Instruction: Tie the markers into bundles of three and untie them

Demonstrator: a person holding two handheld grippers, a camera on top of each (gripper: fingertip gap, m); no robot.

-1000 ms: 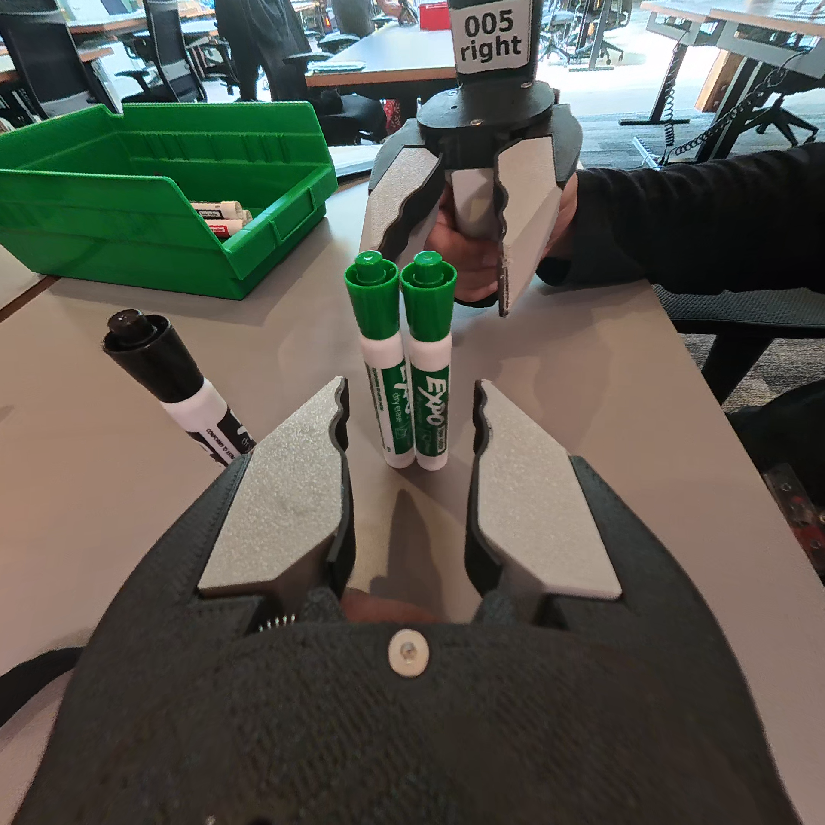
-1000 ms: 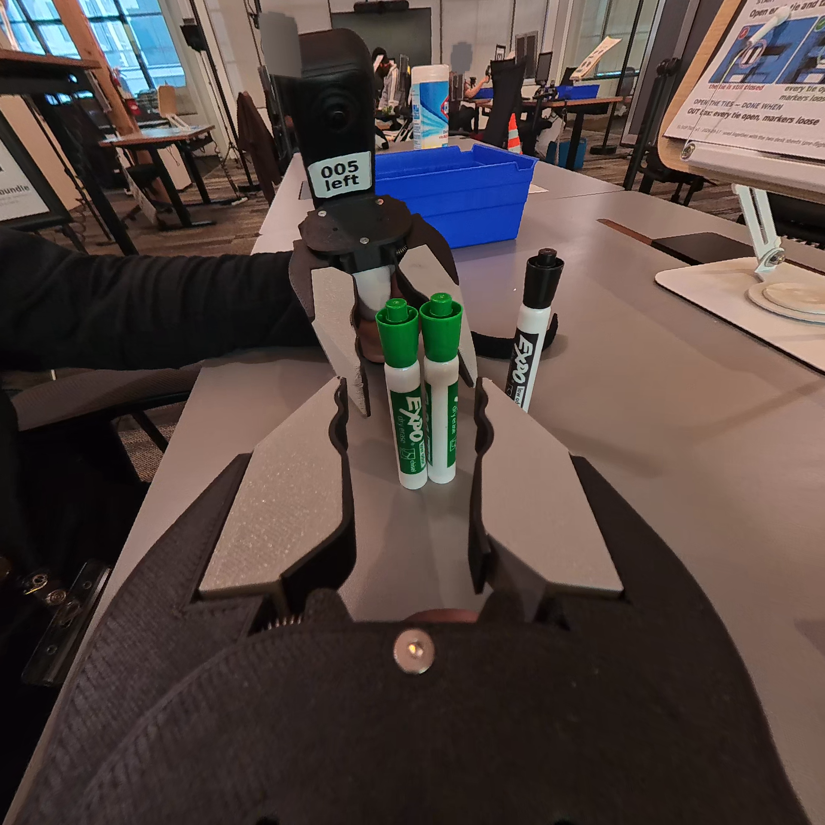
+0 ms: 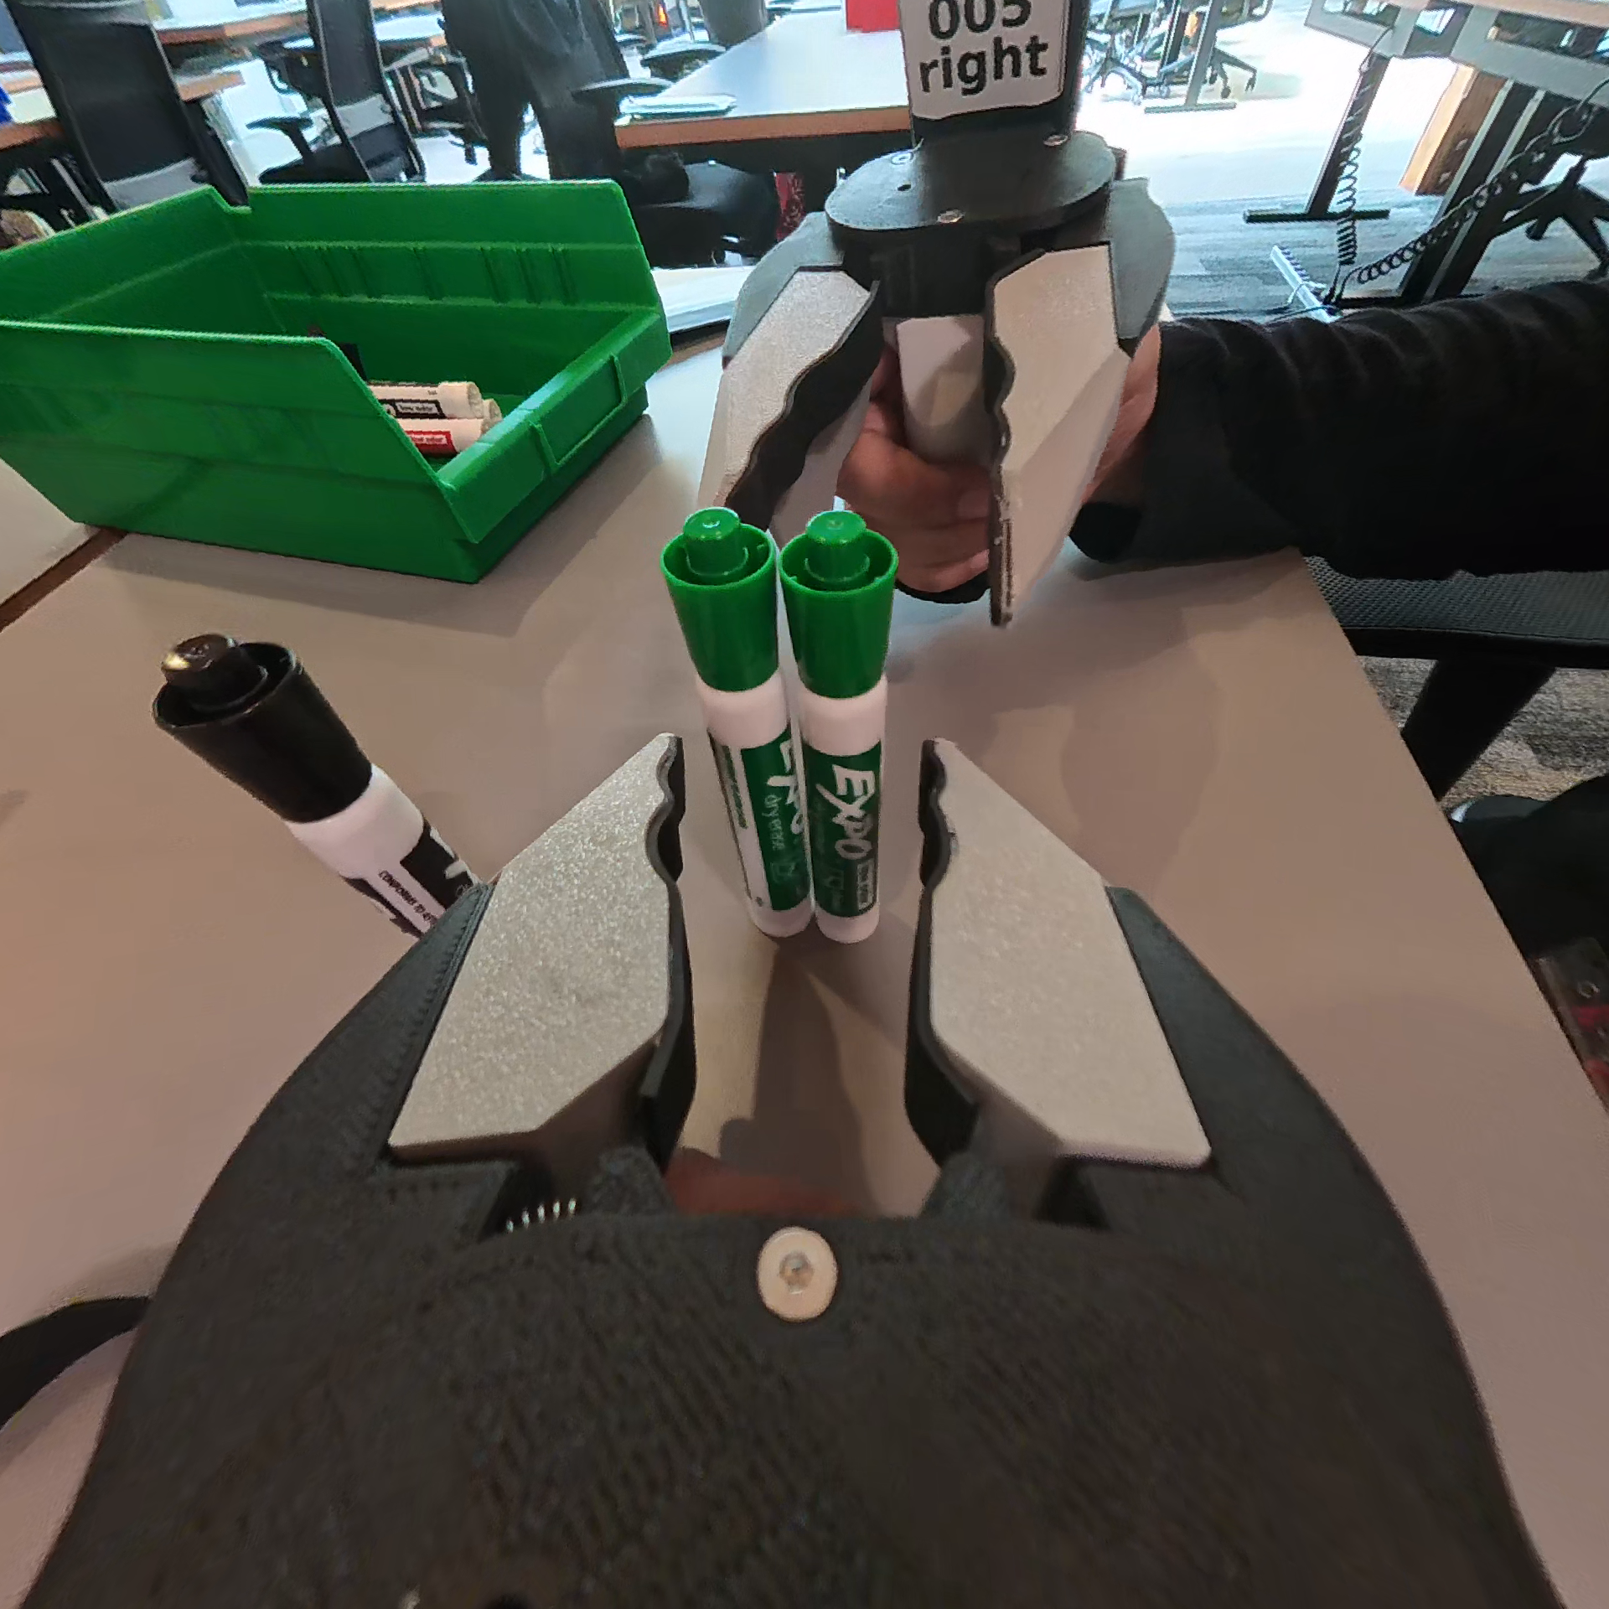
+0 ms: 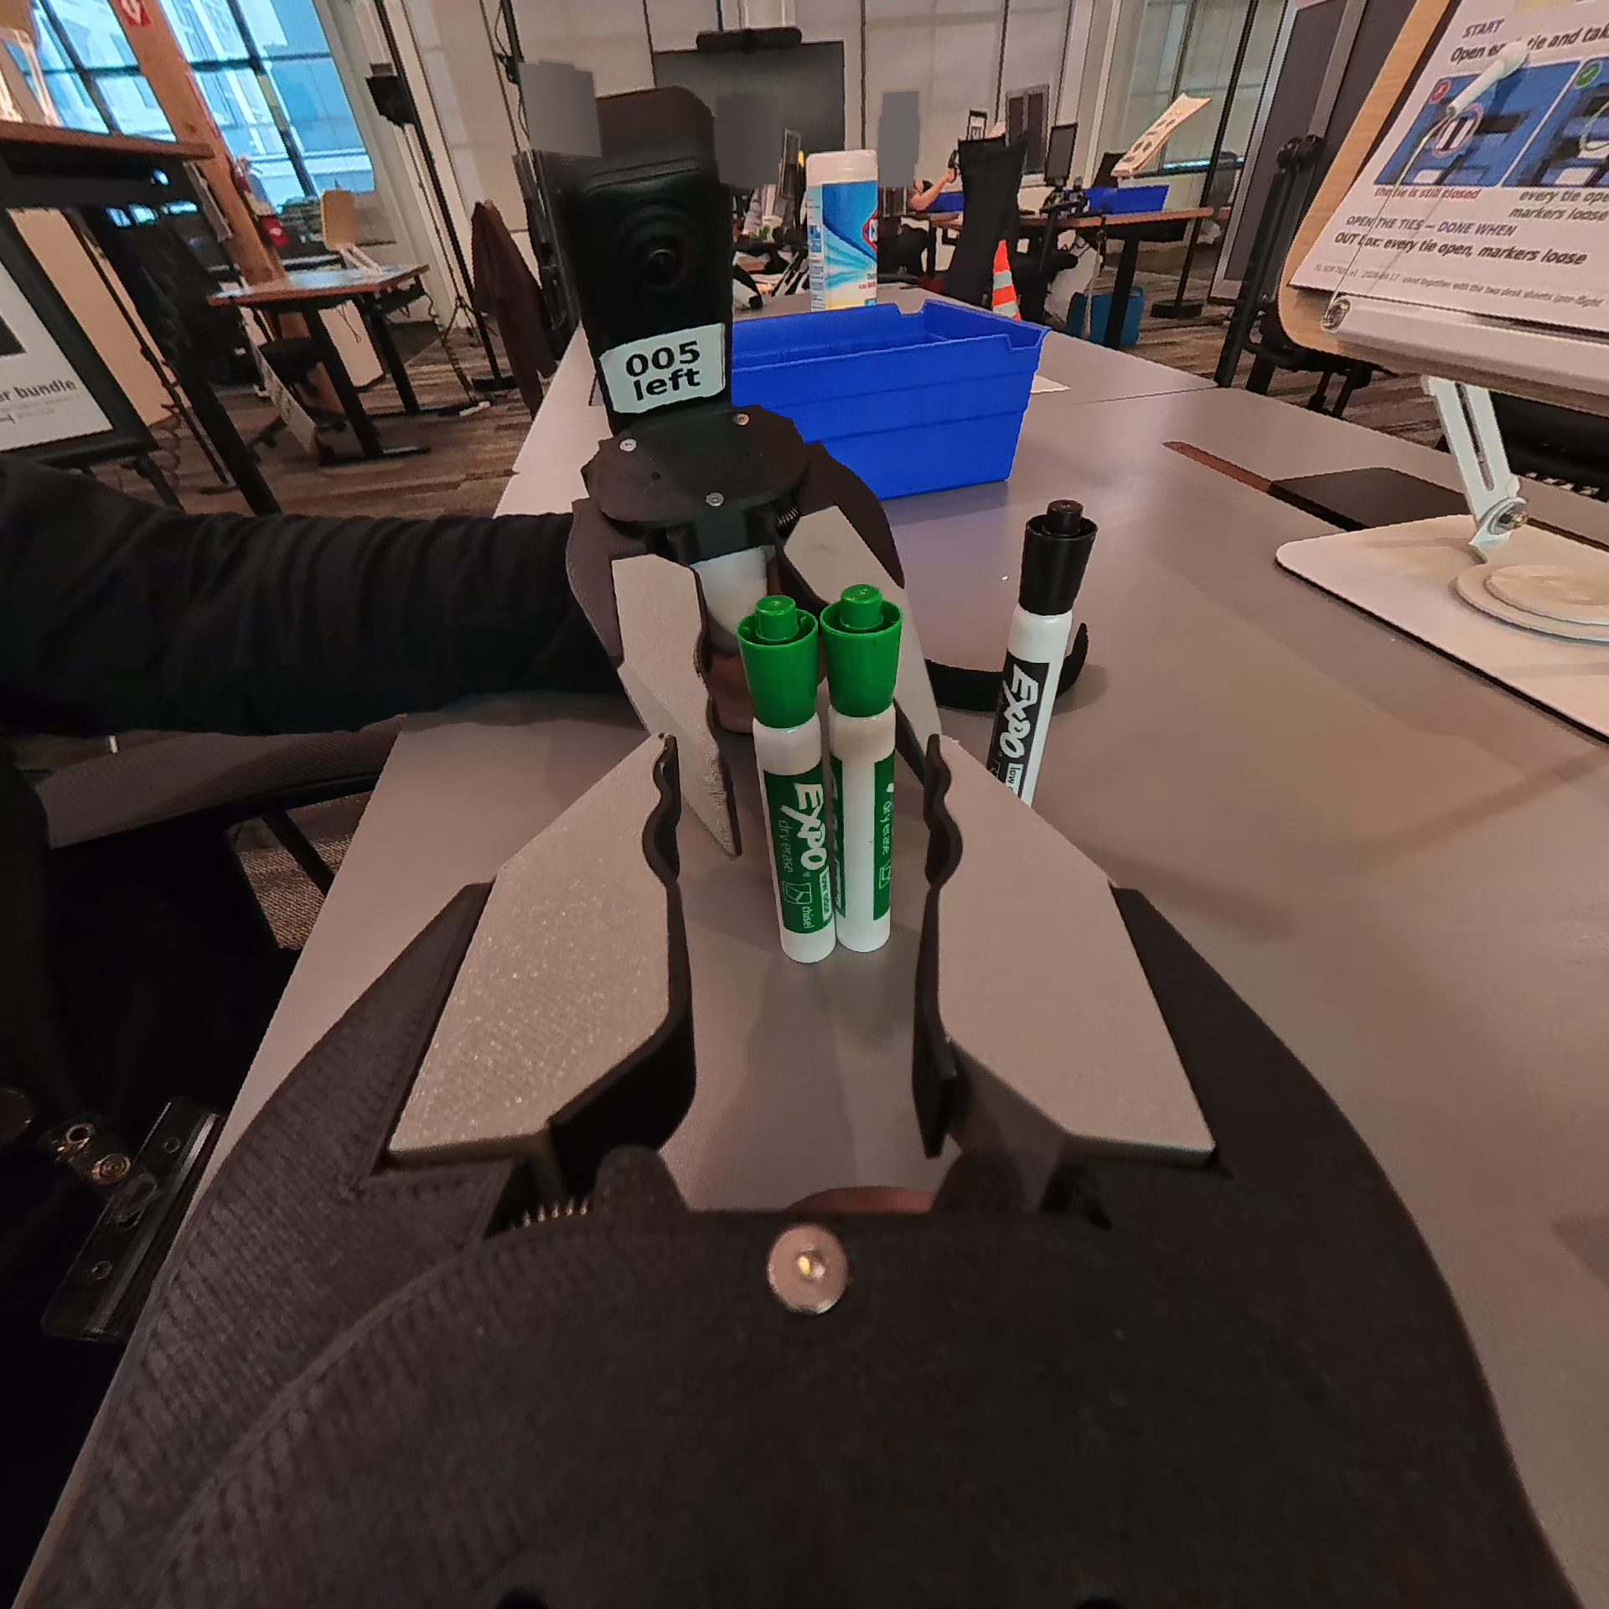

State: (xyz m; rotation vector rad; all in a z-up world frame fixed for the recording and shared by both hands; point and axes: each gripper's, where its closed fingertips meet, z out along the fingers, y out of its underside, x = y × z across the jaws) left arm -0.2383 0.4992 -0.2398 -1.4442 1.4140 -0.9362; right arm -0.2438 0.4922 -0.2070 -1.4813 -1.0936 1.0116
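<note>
Two green-capped markers (image 3: pixel 788 696) stand upright side by side on the grey table (image 3: pixel 1088 784), touching each other. My left gripper (image 3: pixel 797 766) is open, one finger on each side of the pair, with a gap between each pad and the markers. My right gripper (image 4: pixel 797 766) faces them from the other side, also open around the pair (image 4: pixel 823 766) without touching. Each gripper's fingers show behind the markers in the other view: the right one's (image 3: pixel 1053 418) and the left one's (image 4: pixel 662 662). A black-capped marker (image 3: pixel 287 757) stands apart beside them and shows in the right wrist view too (image 4: pixel 1040 644).
A green bin (image 3: pixel 218 453) holding a few markers (image 3: pixel 427 409) sits at the far left. A blue bin (image 4: pixel 879 409) stands behind the left gripper. A black strap (image 4: pixel 966 688) lies behind the black marker. A document stand (image 4: pixel 1480 566) sits at the right. The table edge runs close by, with chairs beyond it. Both grippers' tips are close together, under 4 cm apart.
</note>
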